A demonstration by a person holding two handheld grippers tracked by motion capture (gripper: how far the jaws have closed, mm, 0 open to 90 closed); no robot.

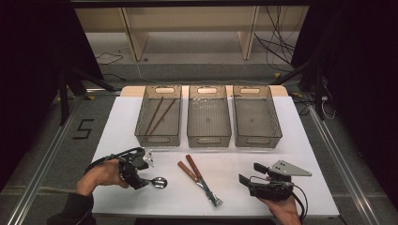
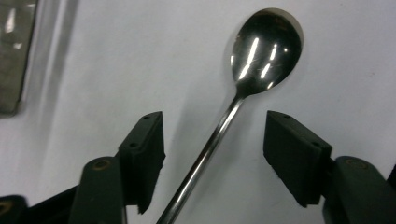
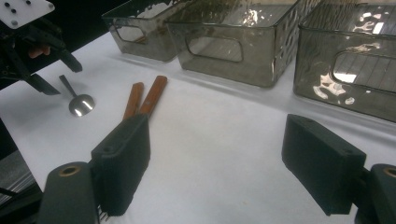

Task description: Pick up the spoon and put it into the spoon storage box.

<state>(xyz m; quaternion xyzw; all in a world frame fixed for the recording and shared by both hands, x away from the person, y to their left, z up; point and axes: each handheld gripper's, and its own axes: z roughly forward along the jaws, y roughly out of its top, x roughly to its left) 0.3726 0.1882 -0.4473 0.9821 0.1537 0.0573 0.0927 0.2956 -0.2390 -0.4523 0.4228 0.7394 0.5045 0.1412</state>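
Fig.: cutlery sort, spoon pickup, high view w/ both gripper views.

Spoon (image 2: 219,130): lies flat on the white table (image 1: 300,154), front-left area, bowl pointing toward the table's middle; handle runs back between the left jaws.

Left gripper (image 1: 141,180): low over the spoon handle, jaws apart on either side of it. In the left gripper view we see clear gaps btwn each pad and the handle, so no grip yet.

Right gripper (image 3: 224,172): rests front-right, jaws wide apart w/ nothing btwn them; well apart from the spoon.

Forks (image 1: 199,180): two wood-handled pcs, side by side at centre front, near the spoon bowl but not touching it.

Bins: three clear bins along the far side; left bin (image 1: 158,117) holds chopsticks (image 1: 157,115), middle bin (image 1: 209,117) and right bin (image 1: 257,117) look empty.

Step in hand (our reading): close on the handle, then lift.

How we'd do it well: centre the handle btwn the pads first, since it sits closer to the left pad. Get the pads right down to the table so they catch the thin handle. Squeeze square across it, not along. Lift straight up before moving toward a bin.

Risk: thin, shiny handle may slip or pivot; bowl end is heavy, so we'd expect droop.
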